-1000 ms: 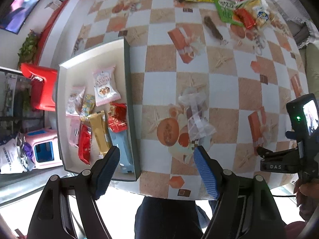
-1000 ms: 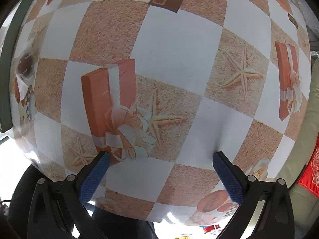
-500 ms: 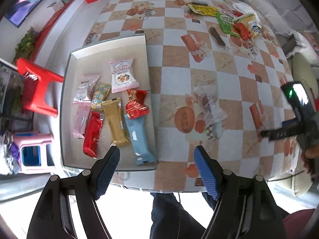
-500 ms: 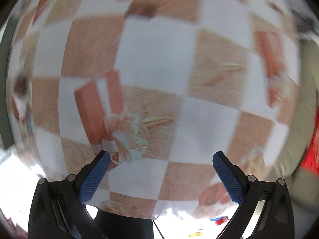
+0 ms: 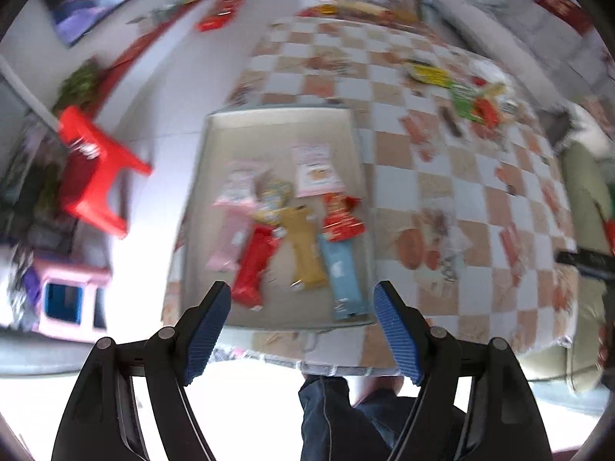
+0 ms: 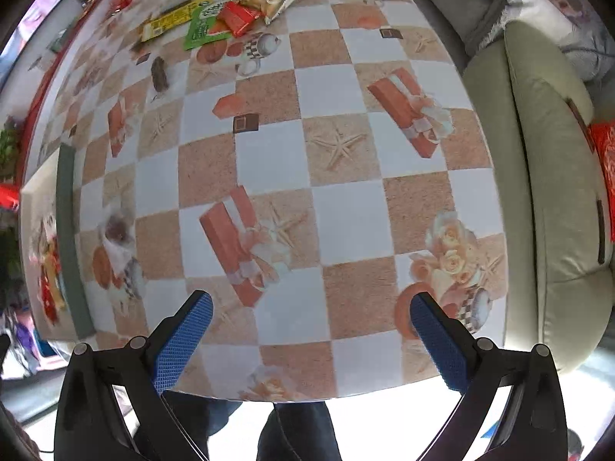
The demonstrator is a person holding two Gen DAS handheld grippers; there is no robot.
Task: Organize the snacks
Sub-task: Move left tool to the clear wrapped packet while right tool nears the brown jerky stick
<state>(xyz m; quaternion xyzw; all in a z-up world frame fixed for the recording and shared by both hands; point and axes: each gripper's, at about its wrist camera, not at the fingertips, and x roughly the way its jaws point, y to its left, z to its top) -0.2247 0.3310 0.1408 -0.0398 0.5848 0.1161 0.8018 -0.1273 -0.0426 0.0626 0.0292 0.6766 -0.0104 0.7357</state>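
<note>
Checkered tablecloth [image 6: 338,211], tan and white squares, printed with starfish and gift boxes. 1 red plastic stool [image 5: 94,176] on the floor beside the table. 1 pink stool [image 5: 65,299] near it. Green plant [image 5: 78,84] by the wall. Olive cushioned seat [image 6: 553,192] alongside the table edge.

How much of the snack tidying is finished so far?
Partly done. Several packets, among them a red one and a blue one, already lie in the tray. Nothing is in hand: the left gripper and right gripper are both open and empty. A pile of snacks waits at the table's far end.
</note>
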